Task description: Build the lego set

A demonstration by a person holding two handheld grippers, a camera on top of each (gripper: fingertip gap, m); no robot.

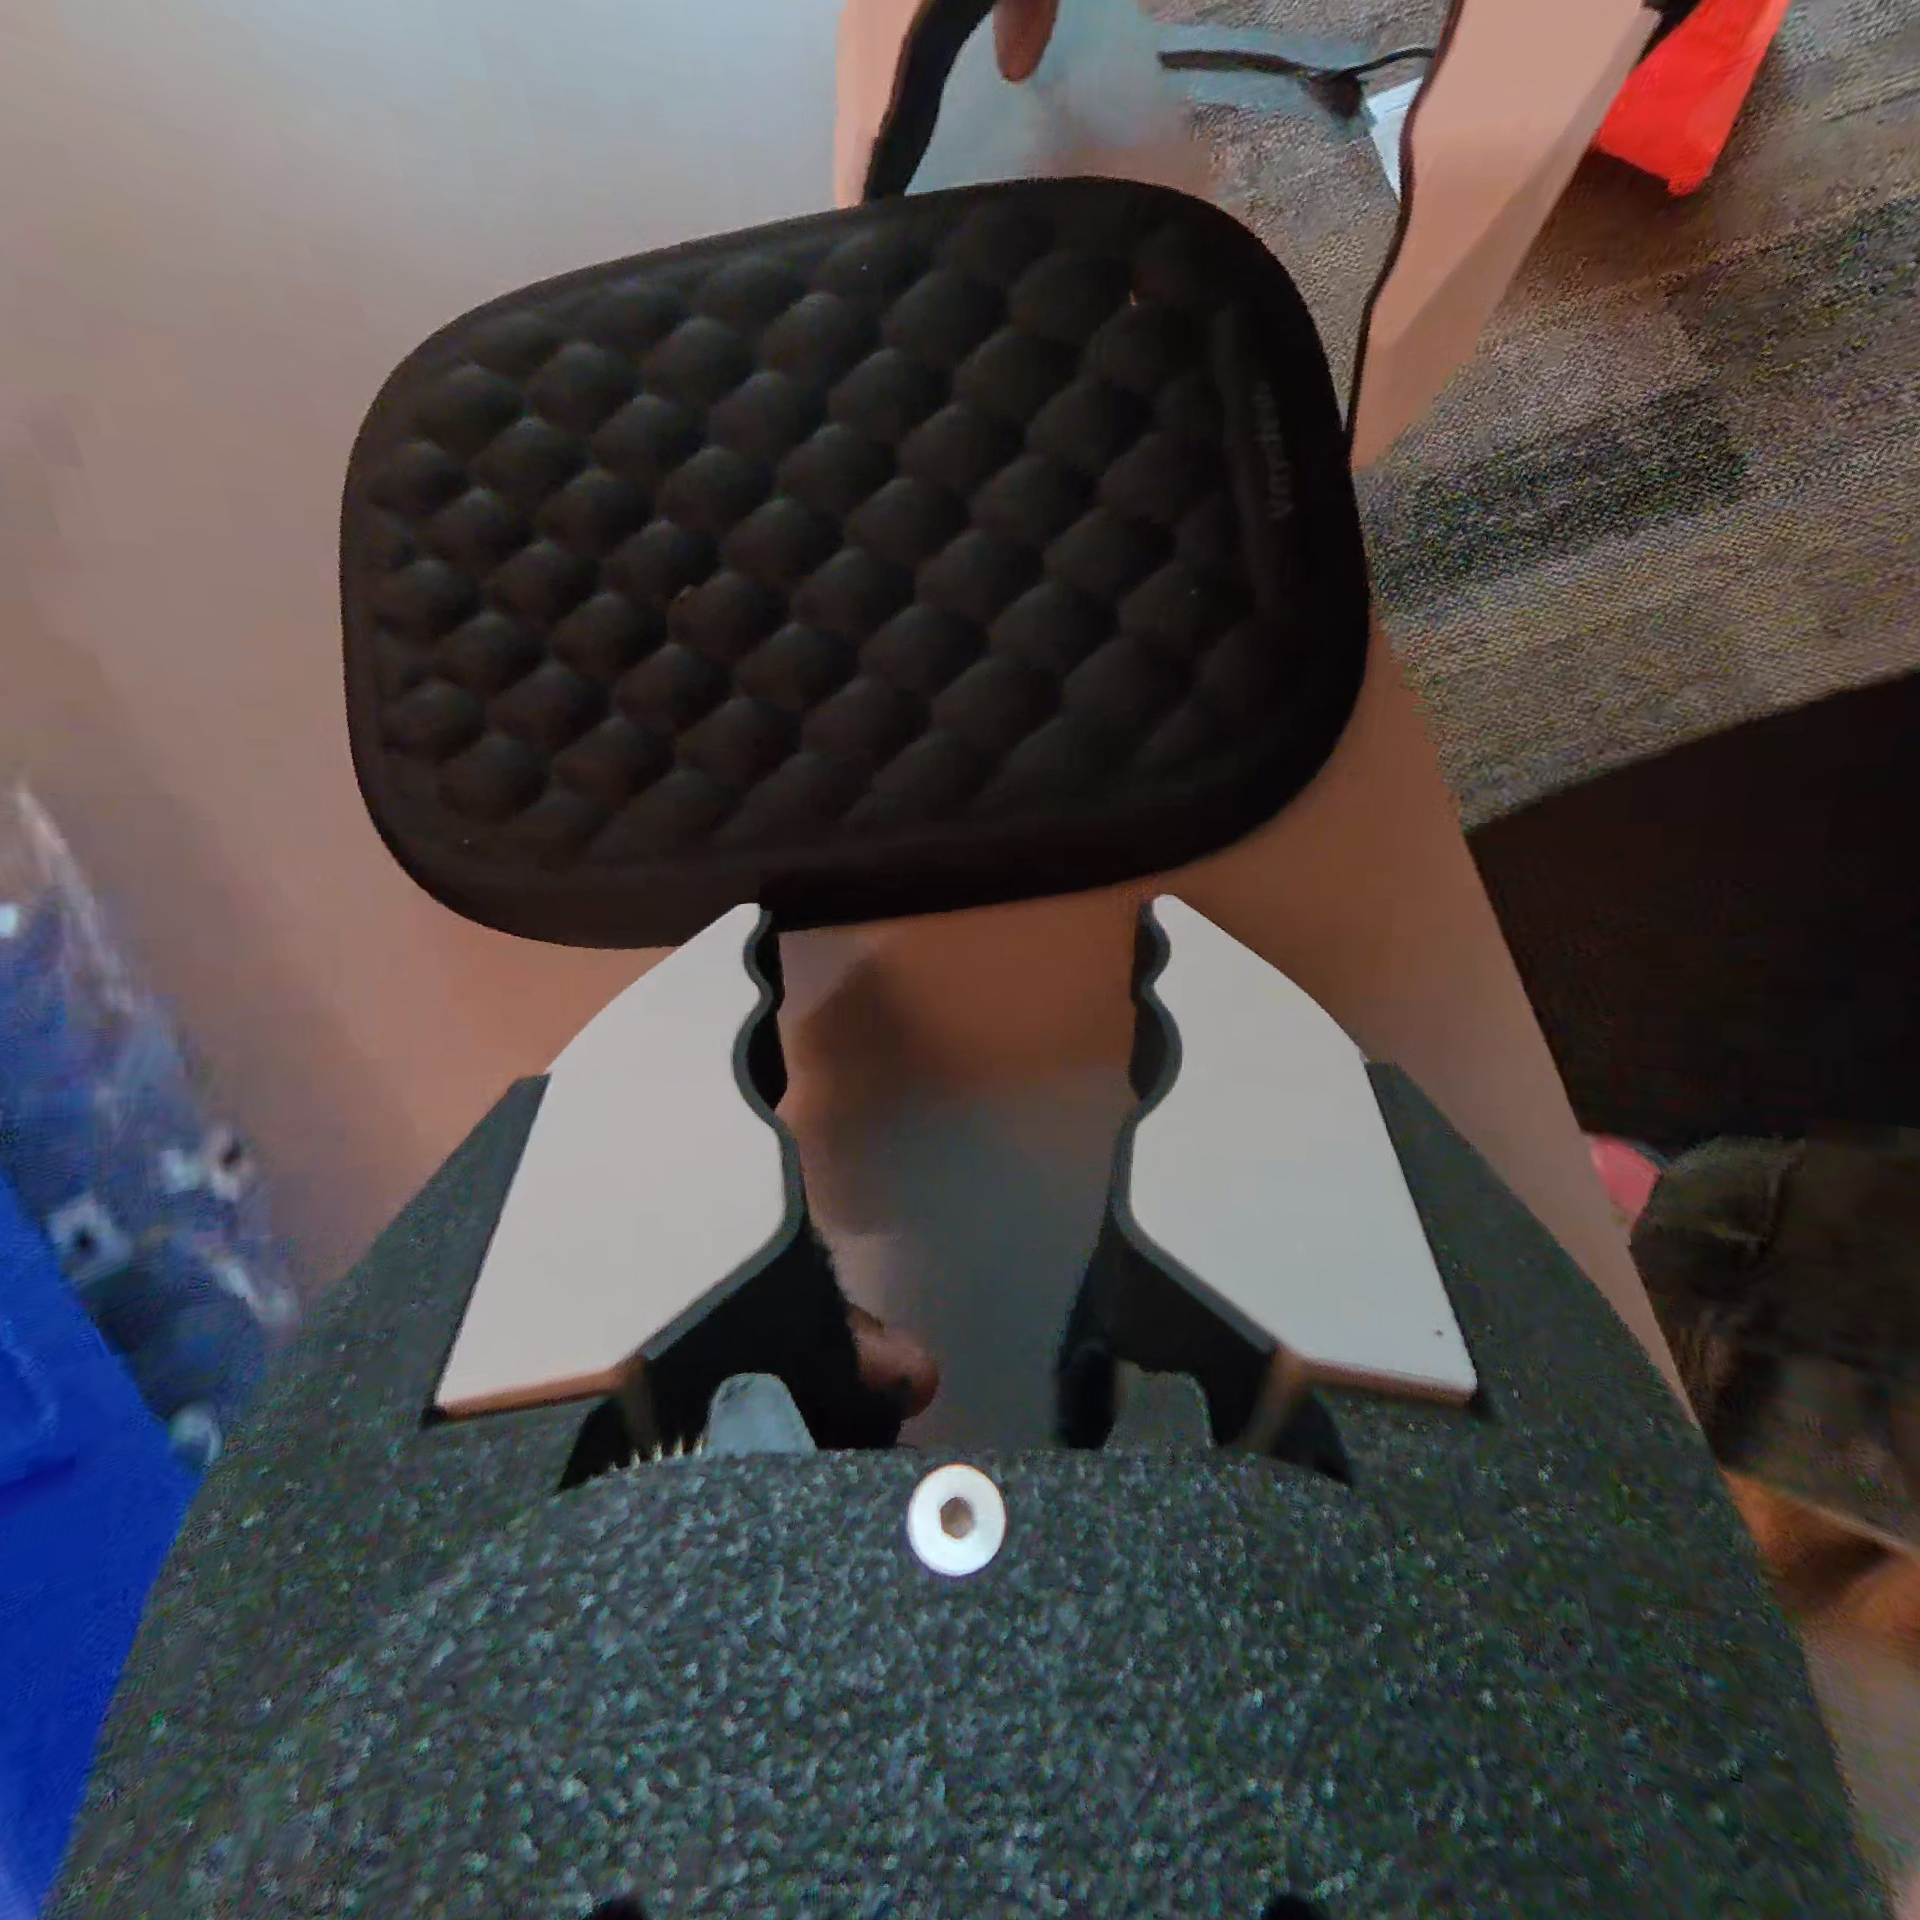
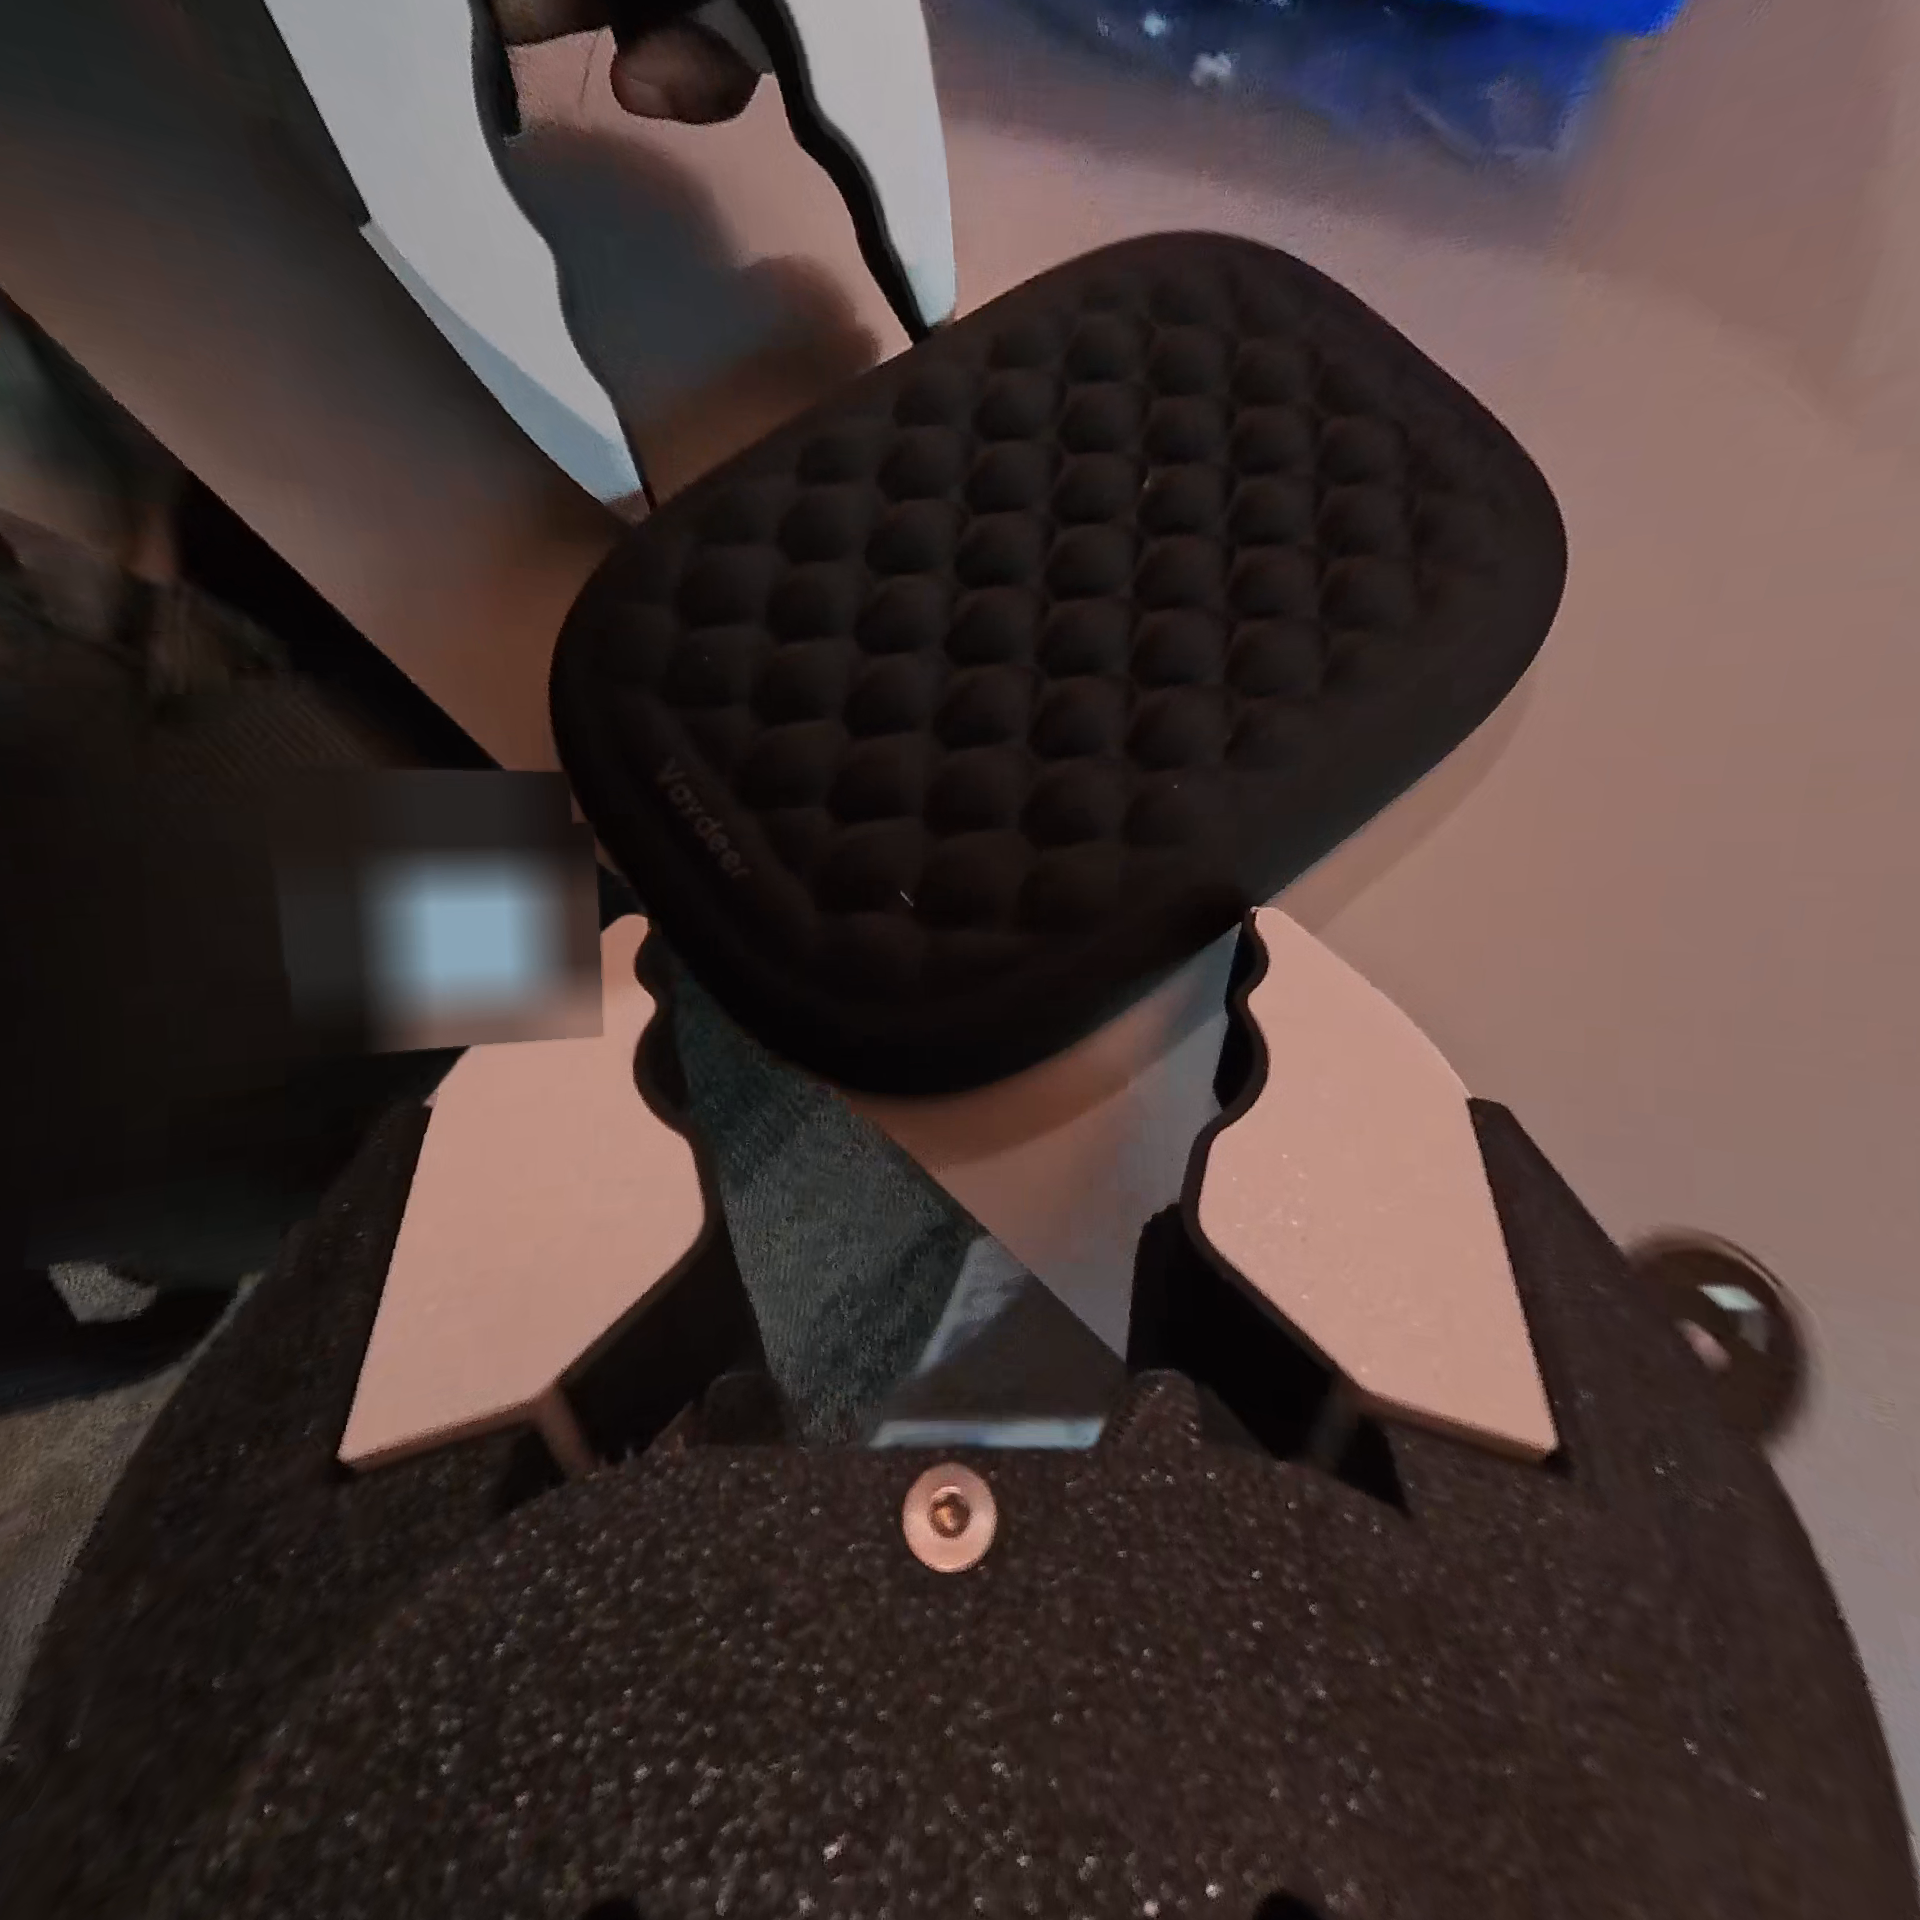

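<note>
No loose Lego bricks show clearly. A blue plastic bag (image 1: 104,1143) that seems to hold small parts lies at the left edge; it also shows blurred at the top of the right wrist view (image 2: 1403,62). A black padded cushion (image 1: 852,551) with a honeycomb surface fills the middle of both views (image 2: 1091,644). My left gripper (image 1: 956,925) is open and empty, just below the cushion's near edge. My right gripper (image 2: 951,935) is open wide, with the cushion's near edge between its fingertips. The left gripper's white finger (image 2: 894,156) shows beyond the cushion.
The pale pinkish table top (image 1: 208,416) carries the cushion. Grey patterned carpet (image 1: 1610,416) lies to the right, with a red object (image 1: 1694,94) and a black cable (image 1: 1392,260). A person's fingertip (image 1: 1023,42) shows at the top.
</note>
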